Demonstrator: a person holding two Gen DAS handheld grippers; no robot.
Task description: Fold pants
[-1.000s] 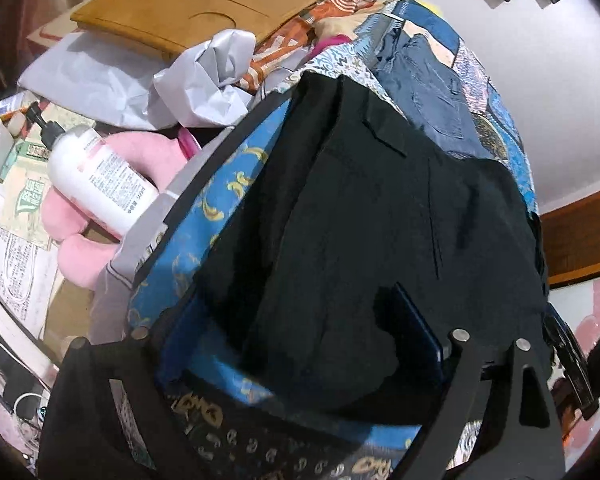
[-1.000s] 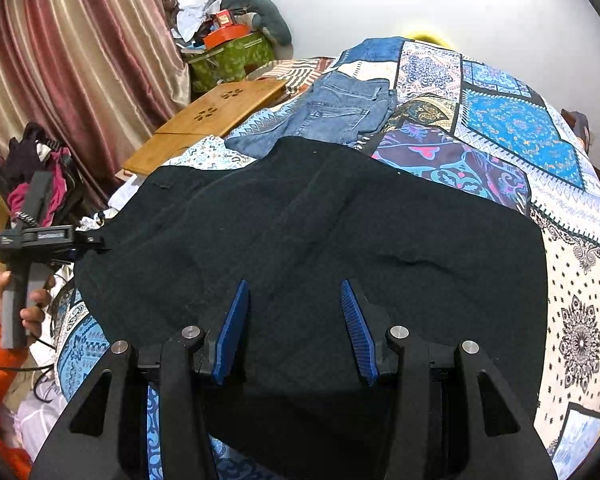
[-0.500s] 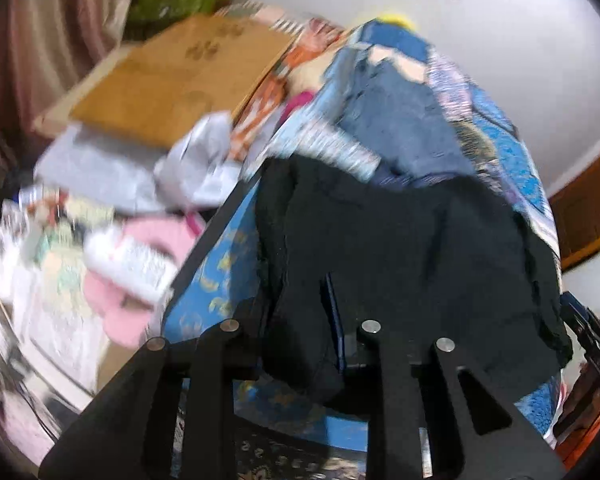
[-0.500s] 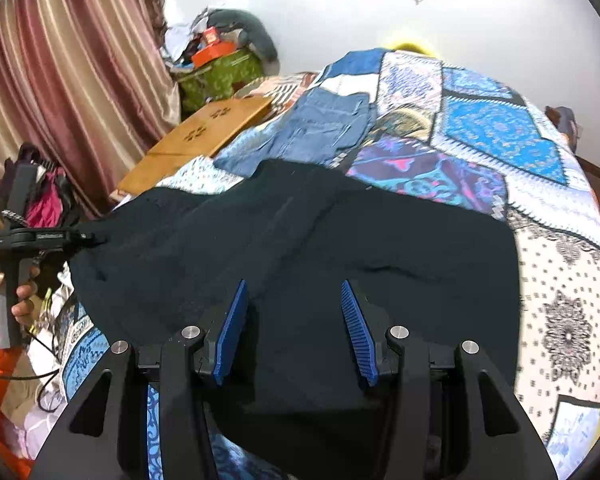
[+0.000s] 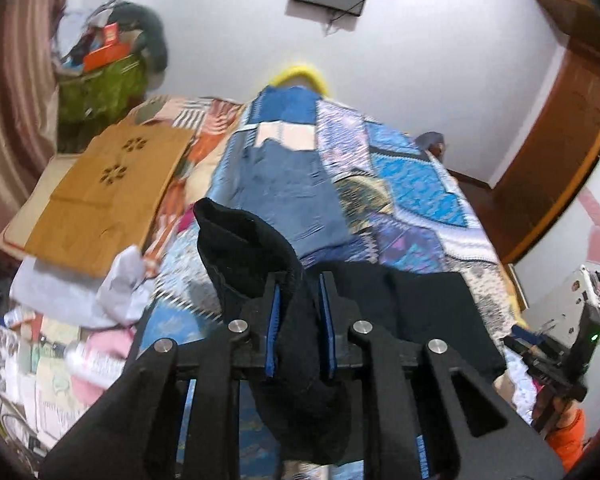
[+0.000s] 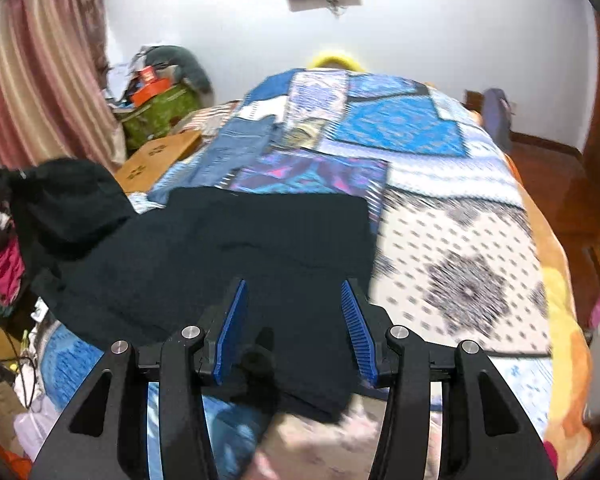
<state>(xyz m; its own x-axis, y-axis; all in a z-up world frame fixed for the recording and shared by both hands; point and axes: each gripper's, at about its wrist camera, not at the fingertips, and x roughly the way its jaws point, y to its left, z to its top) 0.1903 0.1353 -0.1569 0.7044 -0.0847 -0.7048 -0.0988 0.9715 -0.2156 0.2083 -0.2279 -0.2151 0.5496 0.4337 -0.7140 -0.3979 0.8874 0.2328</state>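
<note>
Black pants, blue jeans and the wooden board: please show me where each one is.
black pants point(image 6: 268, 240), right wrist view: flat middle of the cloth on the bed.
blue jeans point(image 5: 288, 196), left wrist view: middle of the denim.
wooden board point(image 5: 112, 196), left wrist view: its top face.

I can't see where the black pants point(image 5: 300, 344) end below the left tongs point(image 5: 299, 320); my own frame covers the hem. On the right wrist view the bed point(image 6: 460, 240) smears with motion blur, the near corner unreadable. The clutter point(image 5: 52, 352) bottom-left is too blurred to name.
</note>
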